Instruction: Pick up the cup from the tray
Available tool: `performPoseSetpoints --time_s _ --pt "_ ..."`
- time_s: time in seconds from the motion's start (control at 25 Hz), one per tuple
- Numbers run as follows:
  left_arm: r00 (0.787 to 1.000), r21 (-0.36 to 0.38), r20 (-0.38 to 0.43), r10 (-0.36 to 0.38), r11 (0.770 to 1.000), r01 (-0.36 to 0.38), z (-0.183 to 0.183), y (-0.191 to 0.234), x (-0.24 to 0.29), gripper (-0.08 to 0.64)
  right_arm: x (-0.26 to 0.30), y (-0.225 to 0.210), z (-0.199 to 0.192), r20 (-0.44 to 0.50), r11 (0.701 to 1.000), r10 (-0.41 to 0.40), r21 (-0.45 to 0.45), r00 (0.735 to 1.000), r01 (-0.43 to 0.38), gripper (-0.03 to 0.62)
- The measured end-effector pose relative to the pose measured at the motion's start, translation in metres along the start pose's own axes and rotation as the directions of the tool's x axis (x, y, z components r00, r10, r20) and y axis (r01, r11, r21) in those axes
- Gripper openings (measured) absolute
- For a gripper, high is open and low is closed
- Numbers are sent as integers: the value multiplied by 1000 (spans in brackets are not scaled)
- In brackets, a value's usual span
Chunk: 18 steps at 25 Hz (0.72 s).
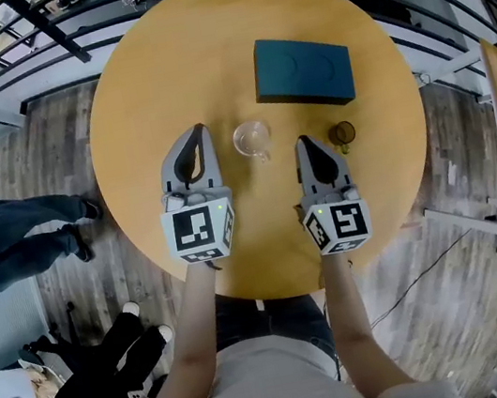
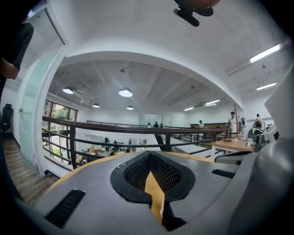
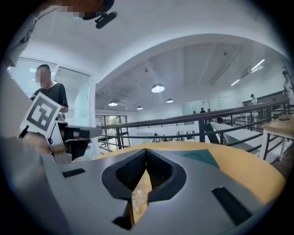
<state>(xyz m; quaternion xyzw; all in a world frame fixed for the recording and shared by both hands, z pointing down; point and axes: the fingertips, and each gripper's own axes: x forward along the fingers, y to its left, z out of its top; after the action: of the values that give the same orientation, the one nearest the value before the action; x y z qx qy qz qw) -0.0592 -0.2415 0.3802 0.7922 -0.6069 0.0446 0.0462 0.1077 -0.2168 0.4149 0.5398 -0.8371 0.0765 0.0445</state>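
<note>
Left gripper (image 1: 200, 131), right gripper (image 1: 303, 143): jaws closed, empty. Clear cup (image 1: 252, 137) between tips, seemingly off teal tray (image 1: 303, 70). Open right jaws wide, straddle cup wall.

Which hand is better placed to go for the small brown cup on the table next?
Right. The small brown cup sits just beside the right gripper, on its outer side; the left gripper is beyond the clear glass. Both grippers are shut, so it must open first.
</note>
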Motion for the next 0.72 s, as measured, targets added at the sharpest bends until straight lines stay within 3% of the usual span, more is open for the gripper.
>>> performPoseSetpoints --time_s 0.24,0.72 --pt "999 7 19 -37 999 36 12 -24 -7 5 -18 -6 50 114 998 -60 -15 992 62 7" --pt "997 39 55 -63 997 61 32 -37 -9 5 -26 -3 70 166 995 -98 -3 981 100 6"
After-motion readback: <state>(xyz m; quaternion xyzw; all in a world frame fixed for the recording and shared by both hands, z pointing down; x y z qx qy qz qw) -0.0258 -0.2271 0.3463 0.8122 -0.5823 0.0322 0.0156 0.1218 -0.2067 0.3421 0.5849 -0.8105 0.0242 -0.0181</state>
